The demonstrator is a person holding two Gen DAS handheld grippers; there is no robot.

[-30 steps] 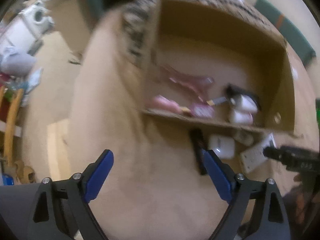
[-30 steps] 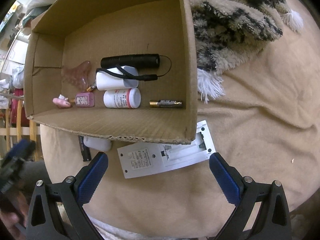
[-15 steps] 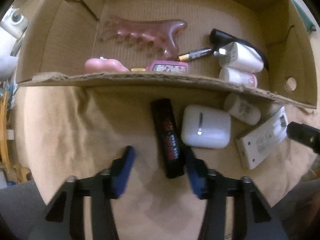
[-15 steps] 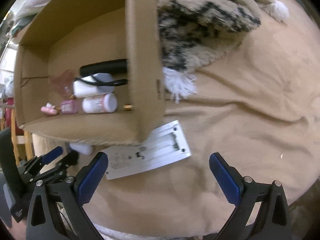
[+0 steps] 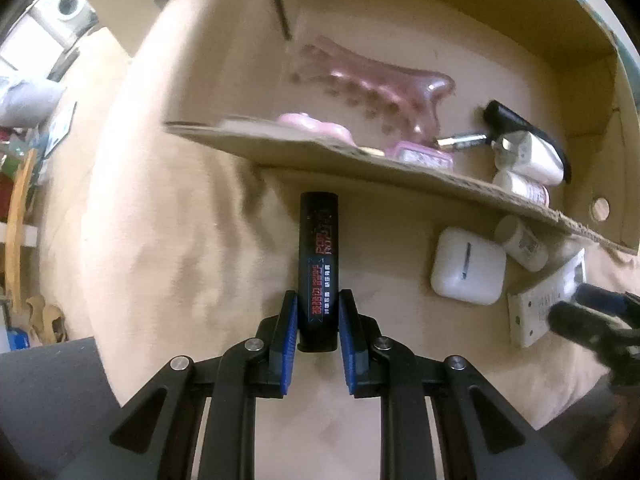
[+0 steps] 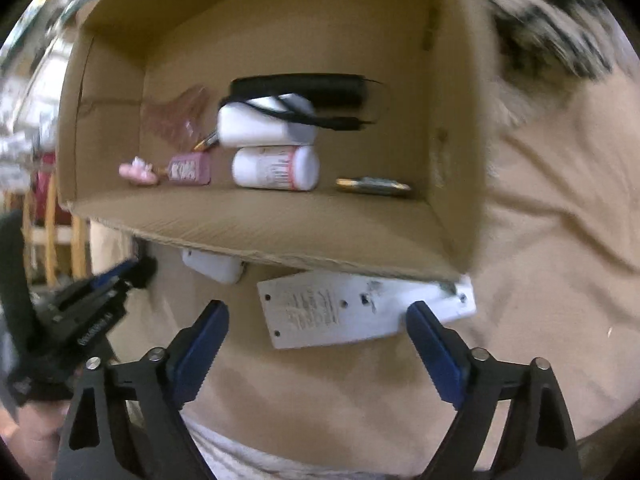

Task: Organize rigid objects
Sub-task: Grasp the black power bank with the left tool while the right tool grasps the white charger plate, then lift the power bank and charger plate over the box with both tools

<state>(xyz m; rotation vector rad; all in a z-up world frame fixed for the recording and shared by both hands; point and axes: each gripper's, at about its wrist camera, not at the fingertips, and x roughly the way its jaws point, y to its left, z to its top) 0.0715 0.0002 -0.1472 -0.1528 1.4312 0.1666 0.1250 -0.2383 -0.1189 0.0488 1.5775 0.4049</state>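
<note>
My left gripper (image 5: 318,304) is shut on a black tube (image 5: 319,252) with red and blue print, which lies on the tan blanket just outside the cardboard box (image 5: 400,176). Beside the tube lie a white earbud case (image 5: 468,266), a small white bottle (image 5: 520,244) and a flat white device (image 6: 360,308). My right gripper (image 6: 318,328) hovers over that white device with its jaws wide and closing, the pads apart from it. The box (image 6: 280,224) holds a pink comb (image 5: 372,84), pink trinkets, white bottles (image 6: 276,168), a battery (image 6: 374,186) and a black cylinder (image 6: 300,88).
A tan blanket (image 6: 540,240) covers the surface. A spotted furry throw (image 6: 552,28) lies at the box's right side. The left gripper (image 6: 92,304) shows at the left of the right wrist view. Household clutter (image 5: 24,120) and a washing machine (image 5: 68,12) stand beyond the blanket's left edge.
My left gripper has come down onto the black tube and shut on it. My right gripper has shifted back over the white device and its jaws have narrowed slightly.
</note>
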